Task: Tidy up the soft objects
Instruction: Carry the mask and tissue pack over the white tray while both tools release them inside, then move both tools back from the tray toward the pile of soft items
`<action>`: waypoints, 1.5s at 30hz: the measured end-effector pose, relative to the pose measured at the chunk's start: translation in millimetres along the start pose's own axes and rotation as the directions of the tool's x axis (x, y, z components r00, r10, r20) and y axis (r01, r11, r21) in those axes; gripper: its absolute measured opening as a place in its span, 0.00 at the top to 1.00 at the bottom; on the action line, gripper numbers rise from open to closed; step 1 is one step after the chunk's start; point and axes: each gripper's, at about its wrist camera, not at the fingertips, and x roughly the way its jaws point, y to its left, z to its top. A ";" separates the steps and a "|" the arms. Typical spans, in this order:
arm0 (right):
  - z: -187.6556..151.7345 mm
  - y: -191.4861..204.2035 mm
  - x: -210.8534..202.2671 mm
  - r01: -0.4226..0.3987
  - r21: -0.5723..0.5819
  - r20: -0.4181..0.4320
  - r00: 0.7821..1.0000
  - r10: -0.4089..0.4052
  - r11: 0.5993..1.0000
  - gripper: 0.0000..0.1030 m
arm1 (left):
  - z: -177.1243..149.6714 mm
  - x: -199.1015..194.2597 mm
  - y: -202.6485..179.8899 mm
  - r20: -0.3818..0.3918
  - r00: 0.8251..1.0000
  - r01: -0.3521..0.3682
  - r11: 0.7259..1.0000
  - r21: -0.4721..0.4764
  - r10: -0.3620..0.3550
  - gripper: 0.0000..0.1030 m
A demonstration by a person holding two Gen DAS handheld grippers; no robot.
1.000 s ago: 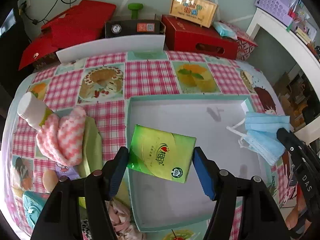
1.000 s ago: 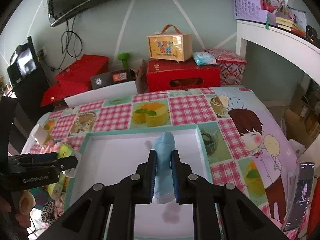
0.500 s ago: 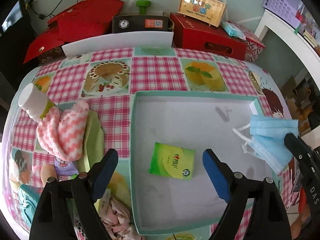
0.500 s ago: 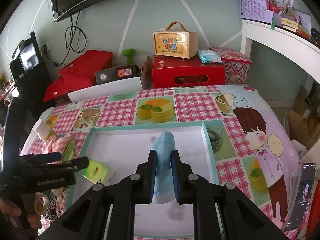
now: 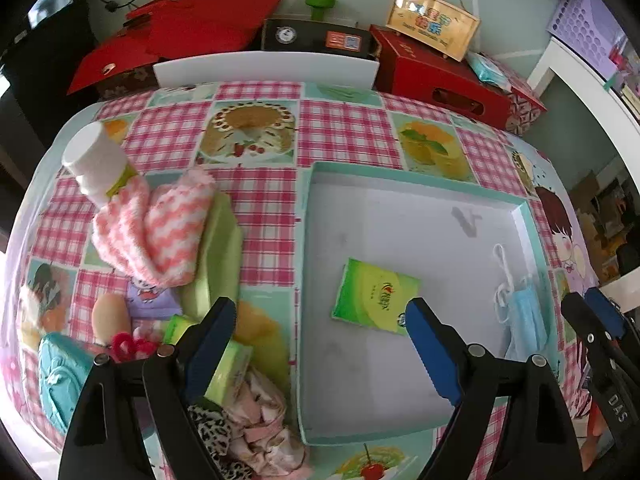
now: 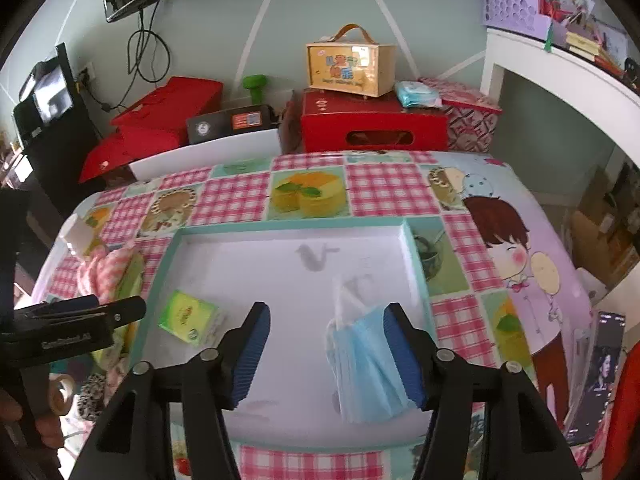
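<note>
So the left gripper (image 5: 316, 332) gapes wide, holding nothing; the green tissue pack (image 5: 374, 296) lies flat in the white tray (image 5: 400, 176), about nine o'clock. The right gripper (image 6: 324, 346) is opening, the blue face masks (image 6: 366, 368) loose against its right finger, about four o'clock.

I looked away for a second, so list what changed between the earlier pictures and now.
The left gripper let go of the green tissue pack, which now lies flat in the white tray, and has shifted toward the pile beside it. The right gripper, clamped on the blue face mask before, is opening; the mask slumps against one finger. The tray, pink sock and bottle stayed put.
</note>
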 end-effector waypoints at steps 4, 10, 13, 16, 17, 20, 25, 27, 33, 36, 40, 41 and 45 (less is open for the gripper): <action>-3.3 9.0 -4.7 0.016 -0.035 -0.014 1.000 -0.016 0.999 0.34 | -5.8 -6.9 5.7 -0.002 1.000 -0.006 1.000 -0.014 0.006 0.07; -10.9 22.2 -13.3 0.039 -0.091 -0.018 0.999 -0.040 0.995 0.34 | -14.4 -23.0 10.6 0.010 1.000 -0.004 1.000 -0.020 0.004 0.06; -16.4 31.0 -20.0 0.045 -0.130 -0.007 0.999 -0.047 0.990 0.34 | -18.3 -31.0 11.6 0.020 1.000 -0.004 1.000 -0.018 0.004 0.06; -20.3 37.6 -26.2 0.033 -0.154 0.000 0.999 -0.034 0.987 0.34 | -23.0 -39.4 12.1 0.035 0.999 -0.007 1.000 -0.010 0.007 0.06; -21.7 39.7 -28.6 0.032 -0.160 0.001 0.999 -0.032 0.987 0.34 | -24.4 -41.7 12.9 0.039 0.999 -0.005 1.000 -0.009 0.006 0.06; -25.5 45.3 -33.6 0.037 -0.174 0.001 0.999 -0.037 0.984 0.34 | -29.3 -49.7 15.2 0.052 0.999 0.001 1.000 -0.012 0.000 0.06; -28.9 49.9 -42.0 0.014 -0.162 -0.002 1.000 -0.015 0.987 0.34 | -35.0 -62.8 25.5 0.090 0.996 0.005 1.000 -0.027 -0.003 0.06; -29.2 51.1 -45.4 0.010 -0.157 -0.002 1.000 -0.010 0.988 0.34 | -37.3 -66.6 32.2 0.105 0.994 0.003 0.999 -0.038 0.001 0.06; -31.4 53.5 -53.3 -0.008 -0.135 -0.007 1.000 0.007 0.991 0.34 | -46.5 -81.4 63.3 0.171 0.985 -0.017 0.996 -0.090 0.032 0.06; -33.0 57.7 -54.4 -0.017 -0.137 -0.015 1.000 0.016 0.990 0.22 | -51.1 -90.0 79.5 0.210 0.976 -0.042 0.993 -0.106 0.064 0.06; -35.8 66.7 -57.5 -0.034 -0.146 -0.008 0.999 0.033 0.989 0.15 | -54.5 -98.9 104.2 0.229 0.970 -0.048 0.987 -0.152 0.082 0.06; -36.3 69.1 -57.7 -0.039 -0.146 -0.009 0.999 0.038 0.988 0.13 | -55.7 -100.8 110.6 0.232 0.969 -0.047 0.985 -0.166 0.086 0.06; -37.9 78.1 -56.9 -0.048 -0.145 -0.014 0.999 0.047 0.988 0.00 | -61.1 -106.2 131.6 0.236 0.967 -0.046 0.977 -0.207 0.096 0.06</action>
